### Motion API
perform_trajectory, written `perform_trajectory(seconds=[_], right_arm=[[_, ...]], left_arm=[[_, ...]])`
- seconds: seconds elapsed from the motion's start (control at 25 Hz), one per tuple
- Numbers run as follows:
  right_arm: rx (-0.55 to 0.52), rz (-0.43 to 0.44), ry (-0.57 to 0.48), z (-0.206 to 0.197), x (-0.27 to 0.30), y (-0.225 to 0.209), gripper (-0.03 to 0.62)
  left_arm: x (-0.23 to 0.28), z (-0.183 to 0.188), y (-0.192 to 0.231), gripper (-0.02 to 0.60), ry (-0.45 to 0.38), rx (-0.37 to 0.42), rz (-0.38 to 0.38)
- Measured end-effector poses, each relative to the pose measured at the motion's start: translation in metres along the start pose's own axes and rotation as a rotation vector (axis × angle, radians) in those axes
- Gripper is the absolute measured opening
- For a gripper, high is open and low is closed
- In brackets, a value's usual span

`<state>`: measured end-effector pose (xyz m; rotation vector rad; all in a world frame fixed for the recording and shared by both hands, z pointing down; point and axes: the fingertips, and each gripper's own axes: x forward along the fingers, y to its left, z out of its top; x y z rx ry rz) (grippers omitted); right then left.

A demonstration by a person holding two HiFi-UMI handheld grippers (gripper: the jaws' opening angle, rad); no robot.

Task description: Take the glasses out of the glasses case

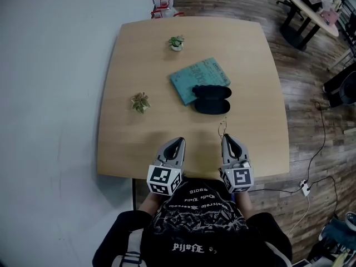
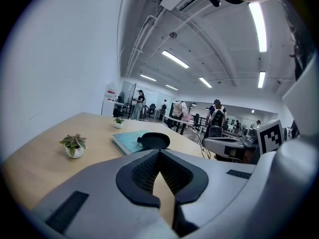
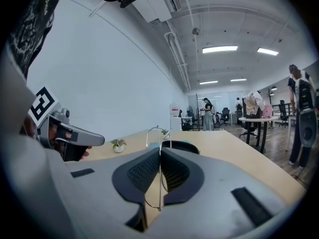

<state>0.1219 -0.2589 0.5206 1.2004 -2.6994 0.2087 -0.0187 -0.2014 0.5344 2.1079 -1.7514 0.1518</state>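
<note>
A black glasses case (image 1: 211, 99) lies open on the wooden table (image 1: 133, 143), partly on a teal book (image 1: 197, 78). My right gripper (image 1: 225, 138) is shut on thin wire-framed glasses (image 1: 223, 128), held just above the table's near part, short of the case. In the right gripper view the wire frame (image 3: 160, 193) runs up between the closed jaws of the right gripper (image 3: 160, 151), with the case (image 3: 179, 146) beyond. My left gripper (image 1: 178, 141) hovers beside it, shut and empty. The left gripper view shows the left gripper (image 2: 159, 153), the case (image 2: 153, 141) and the book (image 2: 125, 139) ahead.
Two small potted plants stand on the table, one at the left (image 1: 141, 102) and one at the far side (image 1: 176, 43). The table's near edge is right under my grippers. A white wall is at the left. Cables and other furniture are on the wood floor at the right.
</note>
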Motion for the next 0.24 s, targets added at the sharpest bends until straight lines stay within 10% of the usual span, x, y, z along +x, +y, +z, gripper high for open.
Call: perform_trajectory(seconds=[0.24], right_arm=[[-0.010, 0.009, -0.001, 0.0044, 0.0073, -0.0041, 0.012]], left_arm=[[0.0079, 0.0016, 0.0020, 0.003, 0.005, 0.008, 0.007]])
